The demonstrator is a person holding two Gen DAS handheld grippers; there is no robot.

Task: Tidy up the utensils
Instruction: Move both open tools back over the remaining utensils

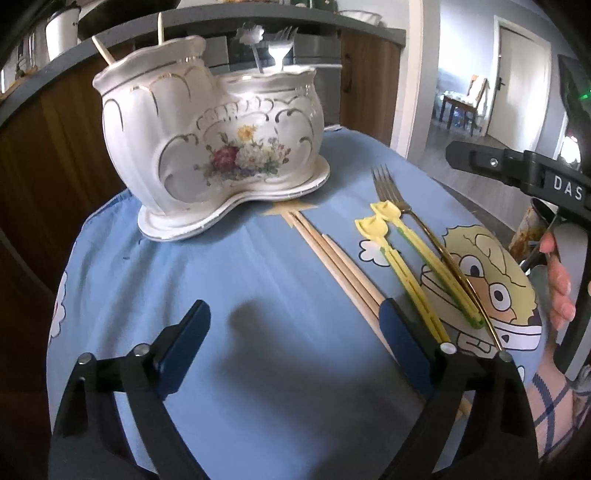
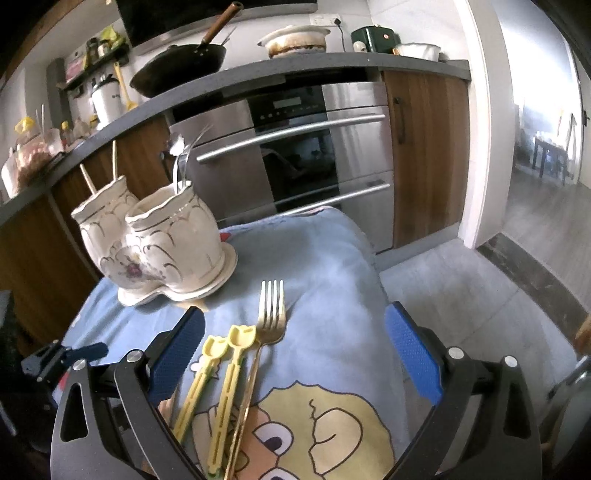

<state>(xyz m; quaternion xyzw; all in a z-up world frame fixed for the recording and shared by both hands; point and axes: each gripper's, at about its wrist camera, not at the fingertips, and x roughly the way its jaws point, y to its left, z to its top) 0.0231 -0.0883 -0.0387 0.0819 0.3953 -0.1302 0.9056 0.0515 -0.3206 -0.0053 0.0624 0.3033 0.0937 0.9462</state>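
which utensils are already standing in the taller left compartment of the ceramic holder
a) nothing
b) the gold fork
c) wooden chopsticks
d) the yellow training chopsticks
c: two wooden chopsticks stick up out of the taller compartment of the ceramic holder, while the gold fork and yellow training chopsticks lie on the blue cloth.

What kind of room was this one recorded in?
Most likely a home kitchen: a built-in oven under a grey countertop, a wok on top, and wooden cabinets beside it.
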